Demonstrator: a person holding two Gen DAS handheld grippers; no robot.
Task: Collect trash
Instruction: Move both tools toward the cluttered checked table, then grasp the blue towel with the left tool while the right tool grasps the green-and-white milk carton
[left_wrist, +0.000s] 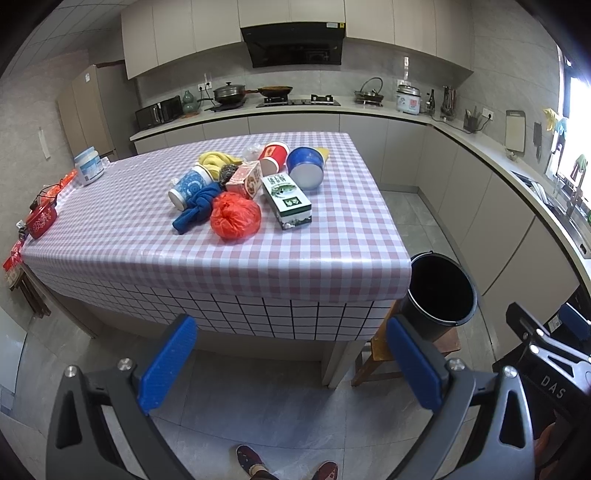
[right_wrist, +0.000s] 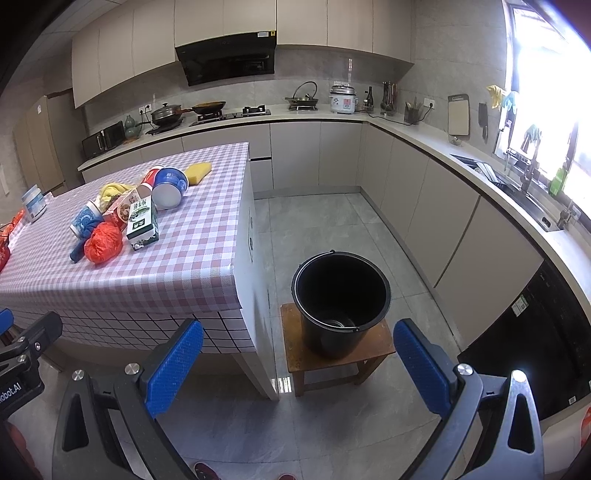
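Note:
A pile of items lies on the checked table (left_wrist: 258, 258): a red plastic bag (left_wrist: 235, 216), a green and white carton (left_wrist: 287, 201), a blue rag (left_wrist: 197, 208), a blue patterned cup (left_wrist: 190, 185), a red paper cup (left_wrist: 274, 155), a blue tub (left_wrist: 306, 167) and a small printed box (left_wrist: 244, 180). A black bucket (right_wrist: 340, 301) stands on a wooden stool (right_wrist: 336, 360) right of the table. My left gripper (left_wrist: 291, 363) is open and empty, low in front of the table. My right gripper (right_wrist: 299, 369) is open and empty, before the bucket.
A white jar (left_wrist: 88, 165) and a red pot (left_wrist: 41, 220) sit at the table's left edge. Kitchen counters (right_wrist: 424, 144) run along the back and right walls, with a sink (right_wrist: 524, 195) at the right. The person's shoes (left_wrist: 255, 459) show on the tiled floor.

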